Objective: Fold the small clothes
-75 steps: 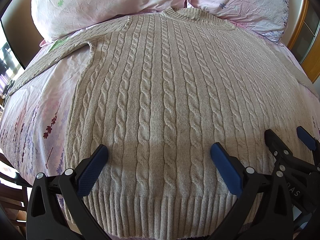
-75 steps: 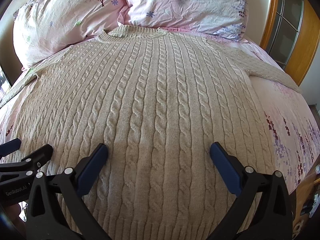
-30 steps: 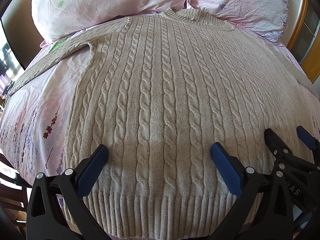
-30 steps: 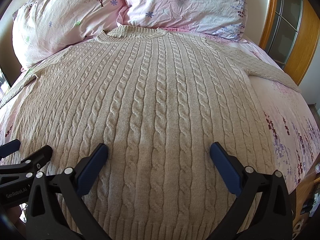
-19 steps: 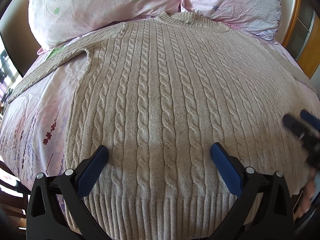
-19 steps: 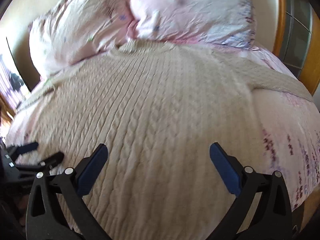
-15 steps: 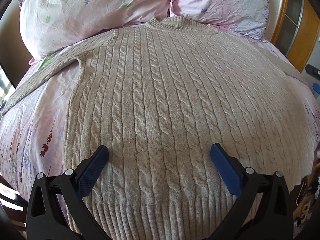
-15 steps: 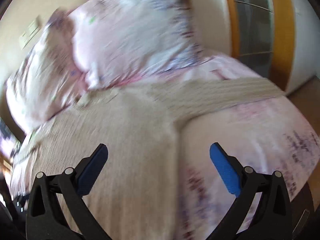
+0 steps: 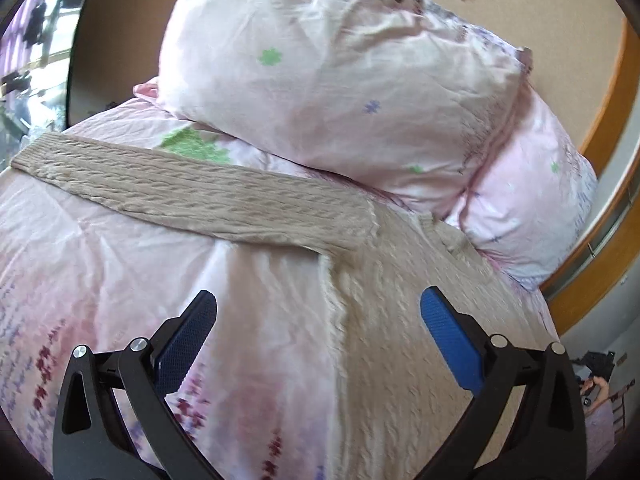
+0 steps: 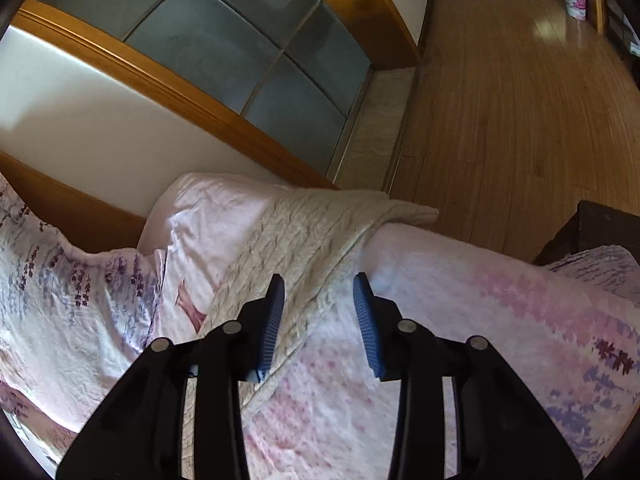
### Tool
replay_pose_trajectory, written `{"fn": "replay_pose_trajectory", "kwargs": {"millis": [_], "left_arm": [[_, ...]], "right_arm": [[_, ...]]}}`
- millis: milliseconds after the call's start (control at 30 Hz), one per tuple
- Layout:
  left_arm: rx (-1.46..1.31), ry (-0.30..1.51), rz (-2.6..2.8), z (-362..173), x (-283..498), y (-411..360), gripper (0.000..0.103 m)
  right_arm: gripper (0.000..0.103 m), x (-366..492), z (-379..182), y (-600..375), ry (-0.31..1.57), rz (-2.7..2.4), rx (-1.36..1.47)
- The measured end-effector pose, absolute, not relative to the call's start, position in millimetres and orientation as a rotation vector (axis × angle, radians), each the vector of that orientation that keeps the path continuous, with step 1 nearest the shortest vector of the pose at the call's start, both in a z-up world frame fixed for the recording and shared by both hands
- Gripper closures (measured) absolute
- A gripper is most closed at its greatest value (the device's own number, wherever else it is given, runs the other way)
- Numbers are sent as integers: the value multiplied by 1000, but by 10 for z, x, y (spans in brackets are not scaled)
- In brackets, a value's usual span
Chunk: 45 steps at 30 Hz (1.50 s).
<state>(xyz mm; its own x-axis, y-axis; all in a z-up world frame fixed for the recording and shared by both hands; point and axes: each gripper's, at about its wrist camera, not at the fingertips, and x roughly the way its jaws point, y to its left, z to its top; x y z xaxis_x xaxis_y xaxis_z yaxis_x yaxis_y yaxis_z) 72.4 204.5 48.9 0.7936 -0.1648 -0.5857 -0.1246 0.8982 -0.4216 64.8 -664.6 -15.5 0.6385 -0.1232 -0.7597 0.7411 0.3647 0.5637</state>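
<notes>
A beige cable-knit sweater (image 9: 400,320) lies flat on a pink floral bed. In the left wrist view its left sleeve (image 9: 180,196) stretches out to the left. My left gripper (image 9: 318,328) is open and empty, above the sweater's left side edge near the armpit. In the right wrist view the sweater's right sleeve (image 10: 316,232) runs to the bed's edge, its cuff hanging at the edge. My right gripper (image 10: 319,312) is partly open and empty, with the sleeve showing between its fingers.
Two pink pillows (image 9: 340,72) lie at the head of the bed. A wooden bed frame and glass-panelled door (image 10: 240,52) stand beside the bed. Wooden floor (image 10: 520,100) lies beyond the bed's right edge. A dark piece of furniture (image 10: 600,228) stands at the right.
Both grippers swung apart from the sweater's hem: the left toward the left sleeve and armpit, the right toward the right sleeve at the bed's edge. The right gripper's jaws narrowed.
</notes>
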Motion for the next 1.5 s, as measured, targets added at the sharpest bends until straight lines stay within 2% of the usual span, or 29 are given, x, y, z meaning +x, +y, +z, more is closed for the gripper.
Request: {"fn": "replay_pose_trajectory", "kwargs": {"millis": [67,133,200,300,400,500,600,633,667,700,767,833,900,1033,1133,1367,1433,1467,1500], "left_arm": [[-490,674,45,465,759,2251,1],[-510,706,115,409,783,2437,1],[-525,732,151,359,812,2565,1],[-532,719,172,326,783,2699,1],[-572,676,167,325,704,2834,1],[-653,610,195,316,634,2983,1],[-722,609,220,273,642,3114,1],[-742,606,226,262,634,3150,1],[-759,602,233,252,624,3185,2],[-774,598,239,244,607,3224,5],[-802,589,264,234,563,3318,10],[-808,572,288,238,525,3428,11],[-811,571,320,233,533,3553,15],[-947,579,361,117,601,3943,20],[-1074,563,399,17,616,4219,28],[-1159,546,438,-10,768,4562,37],[-1176,553,434,-43,846,4630,47],[-1185,554,435,-67,877,4667,58],[-1199,572,433,-108,917,4694,80]], "right_arm": [[67,659,-155,-6678,679,-617,1058],[71,702,-169,-6696,670,-634,1036],[95,774,-191,-6710,691,-656,1000],[96,793,-44,-6658,670,-661,948],[97,911,502,-6133,554,-572,739],[97,1106,1034,-5152,480,-312,564],[97,1300,1251,-3826,492,24,380],[96,1353,1214,-3400,531,138,337],[90,1403,1126,-2967,597,256,291],[75,1428,1009,-2570,671,367,248],[55,1362,817,-2027,772,488,168],[51,1244,749,-1844,769,514,128],[36,1194,768,-1907,740,472,121],[34,1175,792,-2307,737,360,165],[34,1141,798,-2641,741,288,209],[28,1006,858,-3125,707,162,252],[28,990,840,-3173,706,154,254],[28,980,825,-3186,705,155,255],[28,965,808,-3198,706,158,257]]}}
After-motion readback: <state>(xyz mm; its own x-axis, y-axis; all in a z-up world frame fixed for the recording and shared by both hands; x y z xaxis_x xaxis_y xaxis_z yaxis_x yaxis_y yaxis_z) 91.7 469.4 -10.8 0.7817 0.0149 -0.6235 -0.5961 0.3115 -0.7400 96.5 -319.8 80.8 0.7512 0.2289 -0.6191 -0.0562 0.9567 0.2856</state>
